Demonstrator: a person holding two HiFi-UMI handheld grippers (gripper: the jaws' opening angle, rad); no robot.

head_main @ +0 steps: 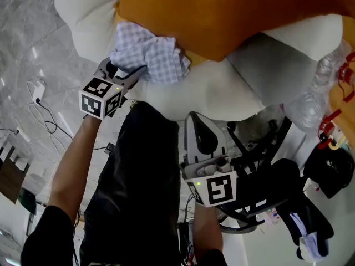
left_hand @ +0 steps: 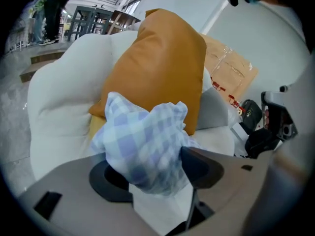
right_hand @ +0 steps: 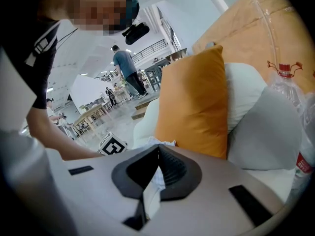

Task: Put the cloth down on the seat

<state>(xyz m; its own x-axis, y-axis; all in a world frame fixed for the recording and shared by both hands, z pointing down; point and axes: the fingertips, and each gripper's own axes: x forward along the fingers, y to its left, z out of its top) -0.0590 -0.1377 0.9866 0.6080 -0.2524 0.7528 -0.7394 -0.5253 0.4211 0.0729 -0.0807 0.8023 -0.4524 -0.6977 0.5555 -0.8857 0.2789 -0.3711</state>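
Observation:
The blue-and-white checked cloth (head_main: 152, 51) (left_hand: 142, 146) lies bunched on the white seat (head_main: 188, 96) in front of an orange cushion (head_main: 222, 15) (left_hand: 162, 68). My left gripper (head_main: 130, 73) (left_hand: 150, 173) is at the cloth's near edge. Its jaws stand wide apart with the cloth loose between them, and the pads do not squeeze it. My right gripper (head_main: 195, 118) (right_hand: 158, 149) hangs lower, off the seat's front edge, with its tips together and nothing held. In the right gripper view a corner of the cloth (right_hand: 165, 142) peeks over the jaws.
A grey cushion (head_main: 272, 65) and clear plastic bottles (head_main: 327, 76) (right_hand: 295, 117) fill the seat's right side. A black wheeled frame (head_main: 266, 170) and a black bag (head_main: 333, 168) stand lower right. Cables (head_main: 39, 101) trail on the marble floor at left.

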